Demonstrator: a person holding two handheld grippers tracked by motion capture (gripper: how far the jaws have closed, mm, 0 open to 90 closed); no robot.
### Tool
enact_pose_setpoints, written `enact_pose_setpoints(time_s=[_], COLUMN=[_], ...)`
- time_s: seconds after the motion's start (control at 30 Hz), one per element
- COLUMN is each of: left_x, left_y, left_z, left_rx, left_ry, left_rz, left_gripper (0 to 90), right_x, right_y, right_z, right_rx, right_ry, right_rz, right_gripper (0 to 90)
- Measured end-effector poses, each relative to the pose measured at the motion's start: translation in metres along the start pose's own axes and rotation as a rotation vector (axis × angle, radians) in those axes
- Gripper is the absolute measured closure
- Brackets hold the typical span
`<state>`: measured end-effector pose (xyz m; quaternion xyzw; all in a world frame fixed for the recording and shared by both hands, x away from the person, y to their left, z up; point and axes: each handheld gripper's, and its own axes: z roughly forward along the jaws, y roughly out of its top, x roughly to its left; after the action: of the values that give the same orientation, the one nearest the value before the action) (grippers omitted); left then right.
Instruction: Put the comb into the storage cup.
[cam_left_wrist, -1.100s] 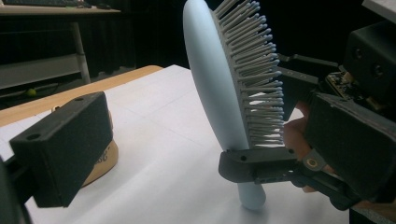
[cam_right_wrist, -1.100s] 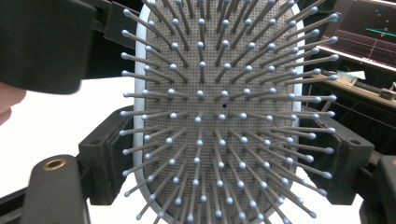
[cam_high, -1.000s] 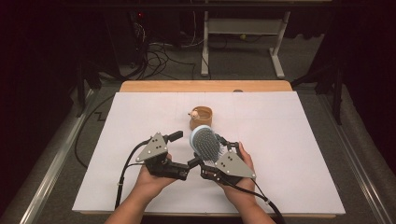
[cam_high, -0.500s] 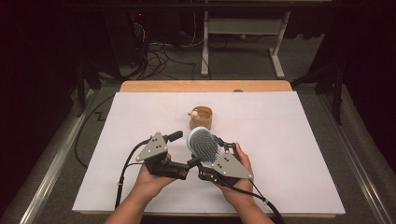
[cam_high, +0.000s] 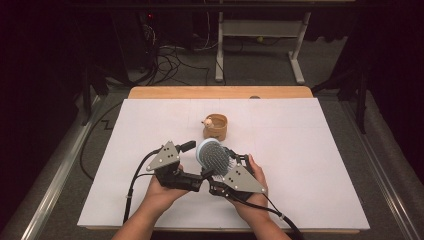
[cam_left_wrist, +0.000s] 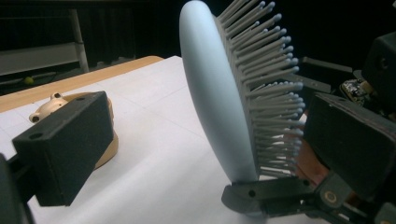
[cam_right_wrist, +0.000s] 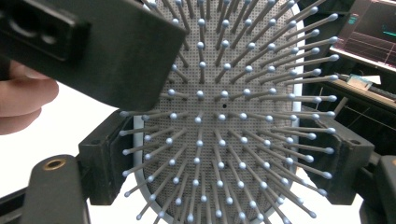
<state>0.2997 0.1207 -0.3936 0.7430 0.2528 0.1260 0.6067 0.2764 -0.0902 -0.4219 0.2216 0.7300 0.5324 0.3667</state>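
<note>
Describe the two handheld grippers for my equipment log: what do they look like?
Both are black, each topped by a grey three-cornered plate: left gripper, right gripper. Their jaws are blocky black pads. A black cable trails from the left one, and another runs from the right. The forearms are bare, no sleeves in view.

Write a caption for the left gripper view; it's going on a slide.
A pale blue hairbrush stands upright between open black fingers, bristles toward the right finger, with a small wooden cup behind.

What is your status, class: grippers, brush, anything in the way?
Left gripper open, jaws either side of the hairbrush. Right gripper grips the brush, head upright, bristles towards the person. Wooden cup beyond, apart; nothing blocking.
</note>
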Motion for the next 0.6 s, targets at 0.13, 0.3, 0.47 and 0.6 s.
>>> enact_pose_setpoints(time_s=[0.13,0.3,0.47,0.6], left_x=[-0.0004,0.0004,0.0013,0.0015], left_y=[0.0007,0.0012,0.0013,0.0009], left_z=[-0.002,-0.0022,-0.0027,-0.0027], left_rx=[-0.007,-0.012,-0.014,-0.015], left_ry=[-0.006,-0.009,-0.004,0.0], left_rz=[-0.002,-0.011,-0.016,-0.017], left_gripper=[3.5,4.1,4.4,5.3], right_x=[0.0037,0.0071,0.0085,0.0099], right_y=[0.0016,0.0014,0.0001,0.0], right_z=[0.0,0.0016,0.0029,0.0033], right_rx=[-0.003,-0.002,0.003,0.004], right_ry=[0.001,0.009,0.011,0.015], right_rz=[-0.012,-0.019,-0.022,-0.021], right_gripper=[20.6,20.6,20.6,20.6])
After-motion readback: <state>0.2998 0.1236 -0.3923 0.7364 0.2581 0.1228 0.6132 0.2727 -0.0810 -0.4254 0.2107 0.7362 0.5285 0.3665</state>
